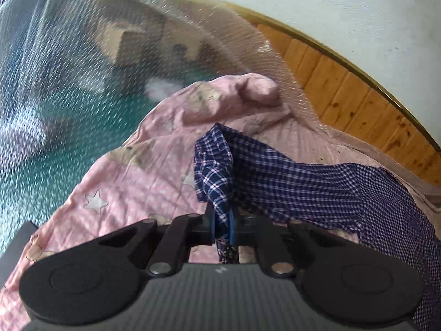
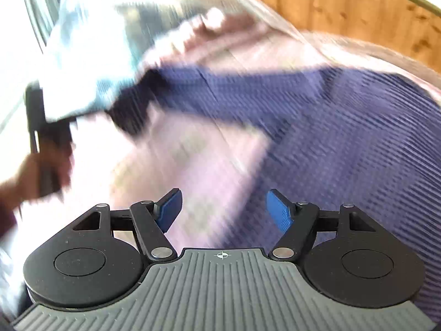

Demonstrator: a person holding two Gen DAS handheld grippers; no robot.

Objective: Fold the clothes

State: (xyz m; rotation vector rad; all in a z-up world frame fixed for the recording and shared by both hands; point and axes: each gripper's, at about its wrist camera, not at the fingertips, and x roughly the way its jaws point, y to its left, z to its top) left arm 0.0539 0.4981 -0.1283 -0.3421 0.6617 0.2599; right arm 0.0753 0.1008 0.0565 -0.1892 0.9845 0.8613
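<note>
The left gripper (image 1: 223, 227) is pinched tight on a bunched edge of the navy checked garment (image 1: 317, 184), which trails rightward over the pink star-print sheet (image 1: 132, 171) on the bed. The right gripper (image 2: 223, 211) hangs wide and empty (its view is blurred). No neat fold shows; most folding remains.

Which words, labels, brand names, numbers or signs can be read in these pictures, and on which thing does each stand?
No readable words or numbers in either view.
Small white mark on the left tool's grey body: a sign only, no letters.
Crosshair sign on the right tool's grey body: no text.
Checked garment, pink sheet: patterns only.
</note>
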